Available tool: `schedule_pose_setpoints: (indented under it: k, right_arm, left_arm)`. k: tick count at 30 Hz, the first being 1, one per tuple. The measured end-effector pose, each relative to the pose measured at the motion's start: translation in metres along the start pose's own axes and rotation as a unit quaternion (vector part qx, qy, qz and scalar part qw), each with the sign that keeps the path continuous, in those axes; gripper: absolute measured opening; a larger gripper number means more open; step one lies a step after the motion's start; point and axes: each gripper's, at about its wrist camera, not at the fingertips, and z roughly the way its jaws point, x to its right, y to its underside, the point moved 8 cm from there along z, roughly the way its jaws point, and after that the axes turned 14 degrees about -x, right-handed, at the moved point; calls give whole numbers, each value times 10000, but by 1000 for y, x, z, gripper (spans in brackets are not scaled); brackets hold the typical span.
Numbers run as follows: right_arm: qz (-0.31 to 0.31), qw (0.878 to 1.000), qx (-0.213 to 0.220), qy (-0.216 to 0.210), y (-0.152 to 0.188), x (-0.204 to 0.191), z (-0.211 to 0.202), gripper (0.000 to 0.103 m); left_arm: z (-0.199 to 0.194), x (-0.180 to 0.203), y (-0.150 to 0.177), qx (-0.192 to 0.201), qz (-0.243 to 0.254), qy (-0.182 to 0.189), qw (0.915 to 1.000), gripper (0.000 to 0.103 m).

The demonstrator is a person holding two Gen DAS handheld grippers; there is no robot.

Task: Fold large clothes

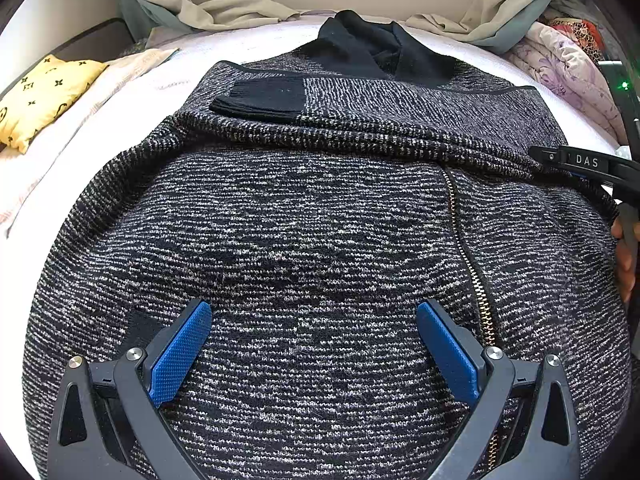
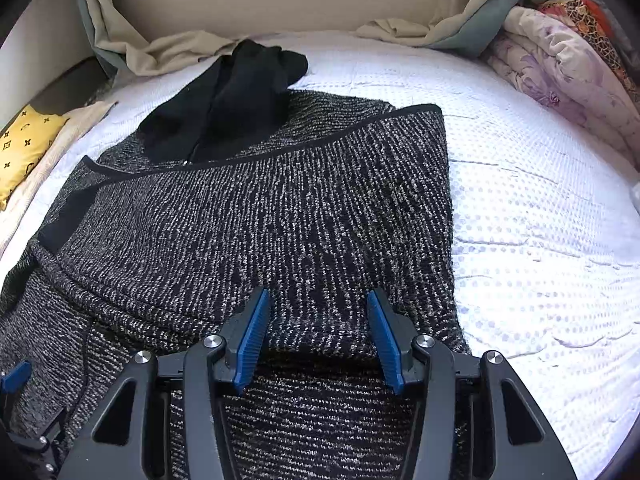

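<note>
Now the left gripper (image 1: 314,344) hovers wide open above the jacket (image 1: 320,240) on the bed (image 2: 540,220); the right gripper (image 2: 318,336) stands half open, a jacket fold between its pads, grip unclear.

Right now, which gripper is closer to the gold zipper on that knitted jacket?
Left. The left gripper hovers over the jacket with the zipper right beside its right finger. The right gripper sits further right, at the folded edge.
</note>
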Motion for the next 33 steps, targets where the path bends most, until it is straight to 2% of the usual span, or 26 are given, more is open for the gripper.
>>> schedule_pose_setpoints:
  k: [5,9,14,19,22,24,25,30,33]
  right_arm:
    - [25,9999,130,-17,1,-1,0,49]
    - [5,9998,182,-4,6,-3,-3,50]
    - [-19,9998,205,22,9,-3,-4,52]
    - [-22,9998,221,18,7,-4,-3,53]
    - [-23,9997,230,26,7,-5,-3,53]
    - [-20,9997,229,20,7,-5,-2,54]
    - [-20,9997,228,17,6,-5,-2,54]
    - [-48,9998,207,34,4,-7,-1,58]
    - [-100,9999,120,-5,0,-9,-2,65]
  left_arm:
    - [-4,-5,-1,-33,-54,69,10000,103]
    - [-22,-14,-12,132,26,-261,9996,103]
    - [-34,-18,-42,-31,-29,143,9999,103]
    - [-25,-15,-68,20,322,-28,9995,103]
    - [-8,-18,-66,-41,204,15,9998,103]
    - [10,-19,-61,-403,37,116,9991,103]
    - [15,-20,-60,-444,-16,179,9989,103]
    - [16,-20,-58,-233,116,7,9997,103]
    - [17,-20,-57,-247,120,-37,9996,103]
